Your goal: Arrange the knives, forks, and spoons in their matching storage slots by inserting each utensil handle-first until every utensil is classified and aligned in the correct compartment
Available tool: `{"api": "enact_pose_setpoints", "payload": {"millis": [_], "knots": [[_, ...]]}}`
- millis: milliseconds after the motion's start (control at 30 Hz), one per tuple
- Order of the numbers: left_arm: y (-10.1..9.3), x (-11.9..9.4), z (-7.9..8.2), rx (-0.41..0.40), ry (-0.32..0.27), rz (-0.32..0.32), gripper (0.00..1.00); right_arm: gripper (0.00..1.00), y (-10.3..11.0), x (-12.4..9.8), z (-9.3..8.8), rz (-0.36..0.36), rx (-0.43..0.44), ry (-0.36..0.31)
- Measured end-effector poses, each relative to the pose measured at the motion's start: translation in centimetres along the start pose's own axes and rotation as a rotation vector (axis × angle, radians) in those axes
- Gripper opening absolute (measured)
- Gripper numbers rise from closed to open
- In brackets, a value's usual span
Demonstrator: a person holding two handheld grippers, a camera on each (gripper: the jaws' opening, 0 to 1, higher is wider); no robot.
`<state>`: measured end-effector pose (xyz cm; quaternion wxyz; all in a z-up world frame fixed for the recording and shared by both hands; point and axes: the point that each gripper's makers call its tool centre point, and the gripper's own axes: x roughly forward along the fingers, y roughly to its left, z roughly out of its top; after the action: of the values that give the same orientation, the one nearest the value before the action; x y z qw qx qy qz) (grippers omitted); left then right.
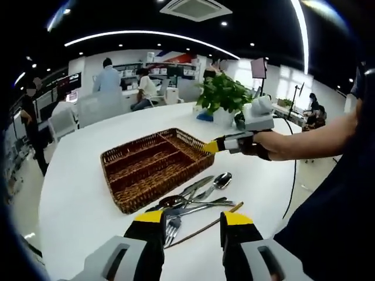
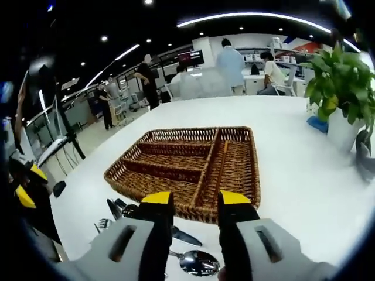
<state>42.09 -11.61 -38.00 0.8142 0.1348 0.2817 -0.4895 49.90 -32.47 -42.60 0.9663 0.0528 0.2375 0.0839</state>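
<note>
Your left gripper [image 1: 193,225], jaws wide and empty, sits nearest the utensils [image 1: 196,202], whose handles run toward the basket [image 1: 155,167] just beyond.

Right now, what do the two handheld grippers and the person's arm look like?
Both grippers have pale grey bodies and black jaws capped yellow. The left gripper and right gripper match. A dark glove covers the hand on the right one, and a black cable trails from it.
</note>
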Motion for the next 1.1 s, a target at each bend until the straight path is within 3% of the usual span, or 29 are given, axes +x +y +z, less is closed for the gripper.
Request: {"api": "enact_pose_setpoints", "payload": {"millis": [67, 200, 567, 733, 1100], "knots": [[-0.3, 0.6, 0.4, 0.018, 0.003, -0.022, 0.39, 0.38, 0.5, -0.9, -0.6, 0.034, -0.074, 0.018], [-1.2, 1.7, 1.3, 0.038, -0.015, -0.076, 0.39, 0.40, 2.0, -3.0, -2.2, 0.116, -0.193, 0.049], [-1.6, 3.6, 0.1, 0.114, 0.040, -0.136, 0.39, 0.41, 5.5, -6.0, -7.9, 0.242, -0.326, 0.172], [-1.4, 3.2, -0.1, 0.098, 0.032, -0.125, 0.39, 0.41, 7.5, -5.8, -9.0, 0.297, -0.383, 0.208], [-1.0, 1.0, -1.2, 0.052, -0.014, -0.085, 0.42, 0.37, 11.3, -3.9, -9.4, 0.427, -0.494, 0.279]]}}
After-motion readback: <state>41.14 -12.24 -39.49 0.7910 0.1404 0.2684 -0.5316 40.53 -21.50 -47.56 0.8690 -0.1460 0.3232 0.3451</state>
